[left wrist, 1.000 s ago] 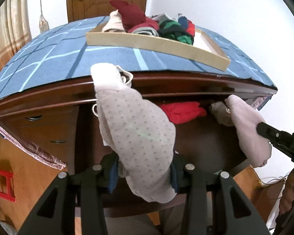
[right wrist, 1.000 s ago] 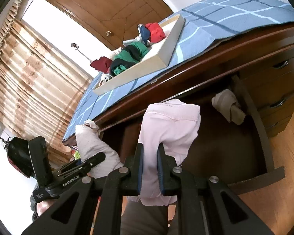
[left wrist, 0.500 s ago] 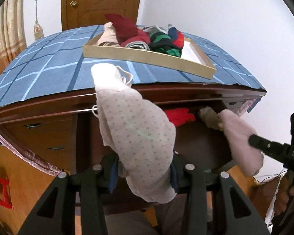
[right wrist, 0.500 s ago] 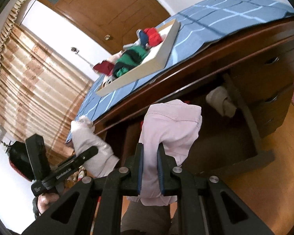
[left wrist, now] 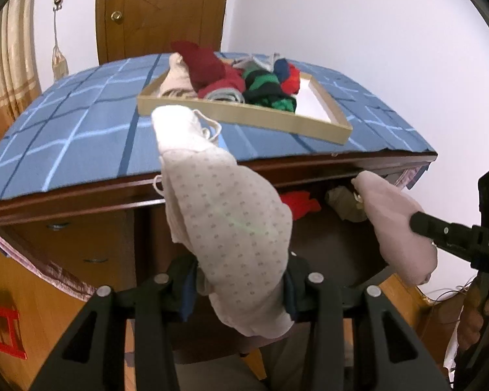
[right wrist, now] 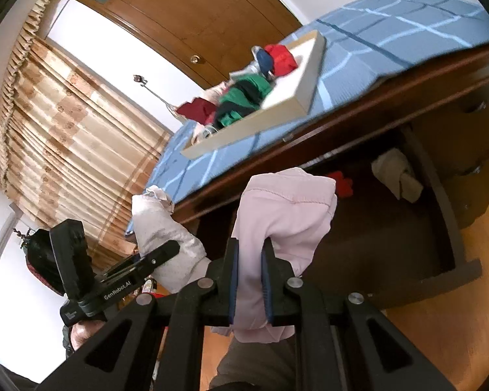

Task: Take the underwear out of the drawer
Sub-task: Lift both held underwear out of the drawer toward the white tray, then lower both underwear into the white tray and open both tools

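In front of the open drawer (right wrist: 453, 270), our left gripper (left wrist: 241, 293) clenched the dotted white underwear (left wrist: 231, 224) and our right gripper (right wrist: 247, 280) clenched the pink underwear (right wrist: 283, 215). Only the right view showed the drawer's front; only the left showed the whole tray (left wrist: 244, 115).

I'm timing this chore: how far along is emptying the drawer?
Done: several garments lie piled in the wooden tray on the blue cloth. In hand: the left gripper clamps a dotted white piece, the right gripper a pale pink piece. Left: a red item and a beige one sit in the open drawer.
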Demonstrator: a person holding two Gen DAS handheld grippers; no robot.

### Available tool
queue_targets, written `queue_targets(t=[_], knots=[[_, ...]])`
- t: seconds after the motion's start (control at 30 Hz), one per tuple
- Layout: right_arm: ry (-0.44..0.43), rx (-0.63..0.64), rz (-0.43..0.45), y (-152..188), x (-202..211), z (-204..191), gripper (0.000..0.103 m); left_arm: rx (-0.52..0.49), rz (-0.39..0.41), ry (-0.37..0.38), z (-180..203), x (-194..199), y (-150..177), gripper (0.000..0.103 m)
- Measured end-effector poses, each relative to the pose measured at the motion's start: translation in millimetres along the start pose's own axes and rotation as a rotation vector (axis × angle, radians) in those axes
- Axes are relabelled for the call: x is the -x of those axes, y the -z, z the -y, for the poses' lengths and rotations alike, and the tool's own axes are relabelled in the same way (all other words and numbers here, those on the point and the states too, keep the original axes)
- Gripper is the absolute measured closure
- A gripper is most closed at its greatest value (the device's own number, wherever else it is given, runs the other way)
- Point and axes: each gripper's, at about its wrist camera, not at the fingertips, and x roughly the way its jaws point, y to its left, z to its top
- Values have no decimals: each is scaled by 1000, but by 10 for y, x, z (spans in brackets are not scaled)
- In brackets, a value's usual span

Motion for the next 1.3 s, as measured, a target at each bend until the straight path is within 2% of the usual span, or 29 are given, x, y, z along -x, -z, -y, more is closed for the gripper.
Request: queue_targets(t=[0.3, 0.77, 1.3], knots=[[-29, 18, 45, -164, 83, -134, 89, -23, 20, 6, 17, 63, -126, 62], [-55, 80, 105, -414, 215, -390, 88, -119, 74, -10, 270, 131, -419, 62], [-20, 176, 181, -706, 290, -679, 88, -225, 144, -23, 531, 200, -846, 62]])
